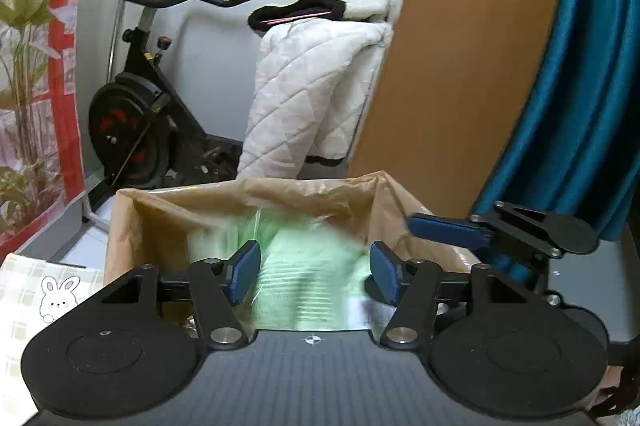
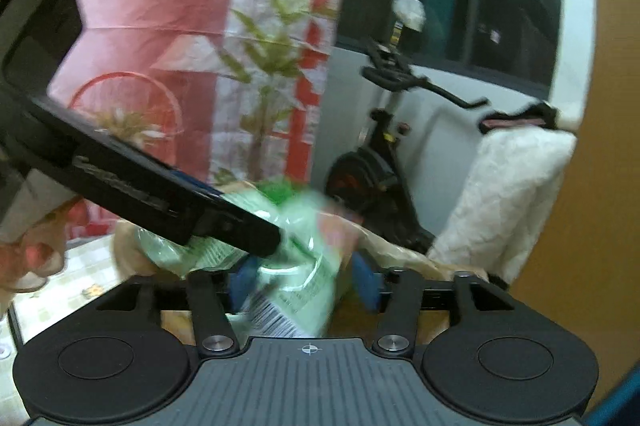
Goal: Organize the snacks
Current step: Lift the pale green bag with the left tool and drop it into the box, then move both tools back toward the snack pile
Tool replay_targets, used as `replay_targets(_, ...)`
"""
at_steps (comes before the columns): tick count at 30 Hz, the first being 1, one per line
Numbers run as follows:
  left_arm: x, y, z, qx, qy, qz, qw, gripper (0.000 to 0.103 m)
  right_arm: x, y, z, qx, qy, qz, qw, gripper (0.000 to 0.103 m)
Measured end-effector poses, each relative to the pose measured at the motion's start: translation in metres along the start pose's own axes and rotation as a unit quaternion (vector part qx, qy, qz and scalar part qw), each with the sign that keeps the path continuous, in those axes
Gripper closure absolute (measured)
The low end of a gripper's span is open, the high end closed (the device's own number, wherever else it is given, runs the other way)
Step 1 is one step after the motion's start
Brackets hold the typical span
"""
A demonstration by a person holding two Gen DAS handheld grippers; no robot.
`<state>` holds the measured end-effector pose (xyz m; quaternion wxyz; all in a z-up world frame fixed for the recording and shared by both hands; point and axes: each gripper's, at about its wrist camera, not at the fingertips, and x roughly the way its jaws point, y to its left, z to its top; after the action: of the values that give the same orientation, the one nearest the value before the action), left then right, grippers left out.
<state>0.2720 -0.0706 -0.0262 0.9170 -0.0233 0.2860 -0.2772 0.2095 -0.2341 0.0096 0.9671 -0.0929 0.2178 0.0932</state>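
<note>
My left tool [image 1: 314, 272] is spread wide above the open brown paper bag [image 1: 248, 197], its blue pads clear of the blurred green snack packet [image 1: 308, 266] lying inside the bag just ahead of them. My right tool [image 2: 304, 280] is also spread, with the packet [image 2: 304, 266] loose between its pads; its tip reaches the bag's right rim.

A glossy green plastic snack bag [image 1: 304, 274] lies in a crinkled brown paper bag [image 1: 168, 209]. The left tongs [image 1: 314, 276] are matt black plastic with blue rubbery pads [image 1: 244, 268].
</note>
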Motion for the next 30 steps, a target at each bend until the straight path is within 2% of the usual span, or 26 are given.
replay_targets(4, -0.018, 0.004, -0.007, 0.006, -0.01, 0.031, 0.9995, 0.032, -0.012, -0.015, -0.015, 0.049, -0.01, -0.009, 0.999, 0.048)
replay_targets(7, -0.04, 0.002, -0.014, 0.021, -0.033, 0.06, 0.9974, 0.032, -0.029, -0.021, -0.029, 0.089, -0.024, -0.012, 0.996, 0.04)
replay_targets(11, -0.072, -0.007, -0.028, 0.058, -0.065, 0.124, 0.9885, 0.03, -0.052, -0.017, -0.051, 0.121, -0.044, -0.021, 0.991, 0.029)
replay_targets(14, -0.089, -0.012, -0.042, 0.057, -0.072, 0.166, 0.9819, 0.027, -0.071, -0.006, -0.072, 0.129, -0.049, -0.036, 0.99, 0.026)
replay_targets(19, -0.116, -0.011, -0.075, 0.011, -0.09, 0.182, 0.9791, 0.027, -0.091, 0.008, -0.111, 0.147, -0.04, -0.054, 0.987, 0.025)
replay_targets(22, -0.124, -0.01, -0.095, -0.01, -0.086, 0.193, 0.9775, 0.027, -0.098, 0.017, -0.134, 0.159, -0.026, -0.062, 0.985, 0.025)
replay_targets(30, -0.139, 0.002, -0.132, -0.03, -0.075, 0.21, 0.9744, 0.027, -0.109, 0.036, -0.177, 0.183, 0.001, -0.072, 0.981, 0.025)
